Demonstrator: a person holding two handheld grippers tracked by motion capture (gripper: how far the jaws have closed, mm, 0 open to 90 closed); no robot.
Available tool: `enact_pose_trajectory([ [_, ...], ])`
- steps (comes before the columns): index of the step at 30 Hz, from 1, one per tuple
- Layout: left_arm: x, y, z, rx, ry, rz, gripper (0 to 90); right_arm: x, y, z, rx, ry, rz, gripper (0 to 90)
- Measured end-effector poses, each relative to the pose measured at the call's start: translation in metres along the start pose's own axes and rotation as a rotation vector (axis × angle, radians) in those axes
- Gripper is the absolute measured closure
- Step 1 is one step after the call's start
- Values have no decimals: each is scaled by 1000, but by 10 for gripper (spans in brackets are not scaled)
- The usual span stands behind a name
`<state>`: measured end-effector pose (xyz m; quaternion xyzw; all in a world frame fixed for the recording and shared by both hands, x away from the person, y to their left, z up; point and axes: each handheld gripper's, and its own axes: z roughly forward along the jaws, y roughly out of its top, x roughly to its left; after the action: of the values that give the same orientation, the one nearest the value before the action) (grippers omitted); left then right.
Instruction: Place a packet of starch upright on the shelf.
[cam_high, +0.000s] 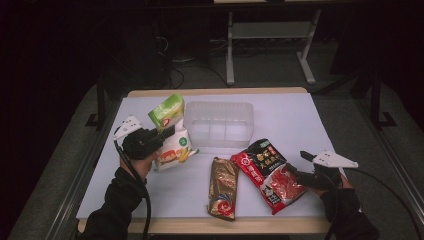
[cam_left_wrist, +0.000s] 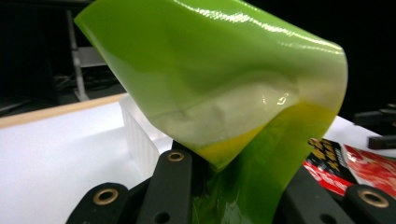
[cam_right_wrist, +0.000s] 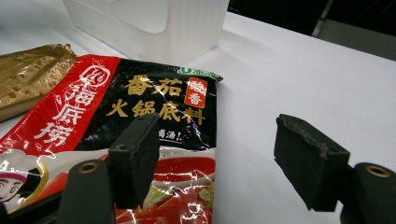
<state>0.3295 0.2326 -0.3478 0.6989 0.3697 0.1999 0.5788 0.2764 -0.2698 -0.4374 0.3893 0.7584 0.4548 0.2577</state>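
Observation:
My left gripper (cam_high: 165, 136) is shut on a green and white snack bag (cam_high: 169, 109), held tilted above the table's left side. In the left gripper view the glossy green bag (cam_left_wrist: 224, 70) rises from between the black jaws of the left gripper (cam_left_wrist: 233, 191). A red and black hotpot-base packet (cam_high: 267, 172) lies flat at the front right. My right gripper (cam_high: 301, 165) rests at that packet's right edge and stands open. In the right gripper view one jaw of the right gripper (cam_right_wrist: 222, 158) hovers over the red and black packet (cam_right_wrist: 140, 98), the other over bare table.
A clear plastic bin (cam_high: 220, 122) stands at the centre back of the white table (cam_high: 285, 110), just right of the lifted bag. A gold-brown packet (cam_high: 223, 187) lies near the front edge, left of the red packet. Table legs and cables lie on the floor beyond.

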Motion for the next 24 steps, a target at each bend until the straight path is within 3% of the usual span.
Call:
enact_pose_trajectory([
  [7, -3, 15, 16, -42, 47, -4, 785, -1, -1, 1, -1, -3, -3, 306],
  [14, -7, 34, 43, -61, 115, 29, 785, 1, -1, 1, -2, -2, -6, 309],
  [21, -5, 41, 71, -50, 174, 50, 782, -2, -1, -4, -20, -13, 7, 311],
  [22, -5, 42, 82, -36, 203, 79, 782, -2, -1, -4, -27, -11, 8, 311],
  [24, -4, 42, 86, -31, 214, 84, 782, -1, -1, -4, -23, -13, 5, 311],
])
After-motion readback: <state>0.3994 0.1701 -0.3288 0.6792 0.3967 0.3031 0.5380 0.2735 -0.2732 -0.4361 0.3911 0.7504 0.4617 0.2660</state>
